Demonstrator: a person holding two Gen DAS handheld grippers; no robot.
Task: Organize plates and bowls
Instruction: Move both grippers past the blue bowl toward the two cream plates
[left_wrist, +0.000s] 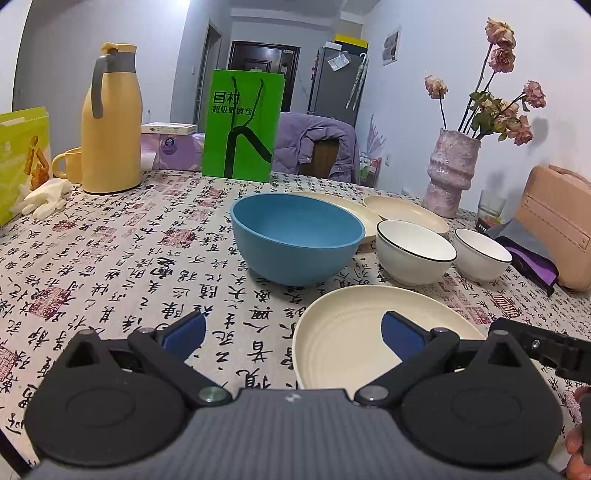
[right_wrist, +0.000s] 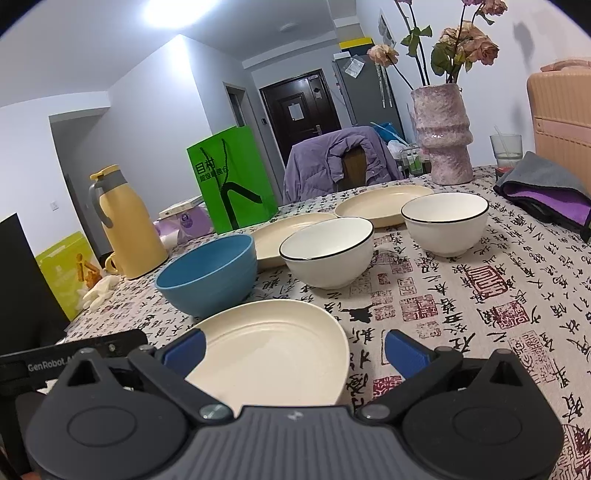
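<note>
Both my left tool (left_wrist: 293, 334) and right tool (right_wrist: 293, 350) are spread wide, pinching nothing. The nearest cream plate (right_wrist: 273, 354) lies on the desk (right_wrist: 480, 314) just ahead. I'd pinch its near rim squarely, lift level, then stack it on the far plates (right_wrist: 384, 205).

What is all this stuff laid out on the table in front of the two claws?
Plates: three, cream; one nearest the claws, two farther back.
Blue bowl: one, behind the near plate.
White bowls: two, black rims, right of the blue bowl.
Flask: one, yellow, far left.
Mug: one, yellow, beside the flask.
Paper bag: one, green, far edge.
Vase: one, pink, dried roses.
Tablecloth: one, calligraphy print.
Left claw: open, empty.
Right claw: open, empty.
</note>
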